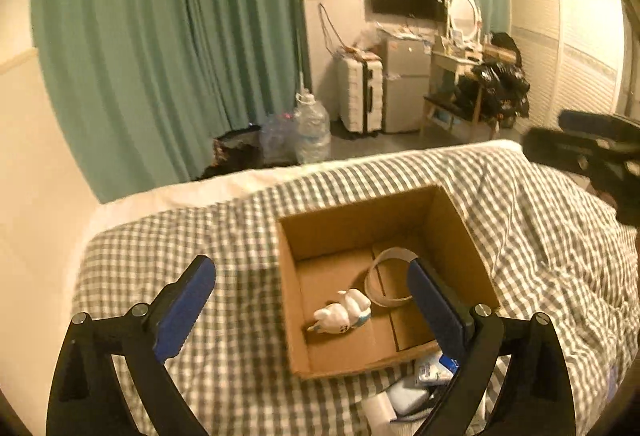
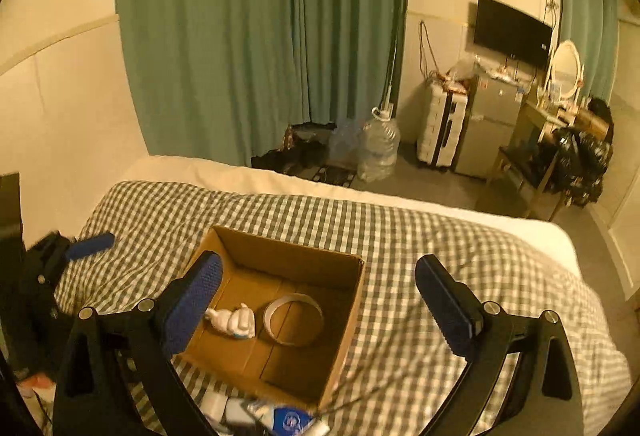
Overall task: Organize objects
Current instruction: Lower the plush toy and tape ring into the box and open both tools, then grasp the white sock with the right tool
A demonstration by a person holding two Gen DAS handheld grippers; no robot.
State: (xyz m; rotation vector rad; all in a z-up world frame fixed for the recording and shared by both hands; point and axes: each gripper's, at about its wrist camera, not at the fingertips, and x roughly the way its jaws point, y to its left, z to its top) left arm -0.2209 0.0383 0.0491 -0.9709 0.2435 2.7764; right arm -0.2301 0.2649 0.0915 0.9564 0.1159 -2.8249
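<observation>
Both grippers empty above the bed, box partly filled

Nearest you, the left gripper [image 1: 312,300] and right gripper [image 2: 318,296] hang with their blue pads spread wide and nothing between them, so you are between picks. Just below, at the near edge of the bed [image 1: 240,376], a small pile of loose items [image 1: 424,380] lies touching the near wall of the cardboard box [image 1: 288,296], still to be sorted, likely kept close for short reaches. Inside the box, the white figurine [image 1: 344,312] lies on its side near the front, with the tape ring [image 1: 390,278] flat just beyond it; both sit on the box floor, leaving its far half bare for more. The box rests mid-bed on the checked cover. Farther off, green curtains [image 2: 260,36] hang behind the bed.
</observation>
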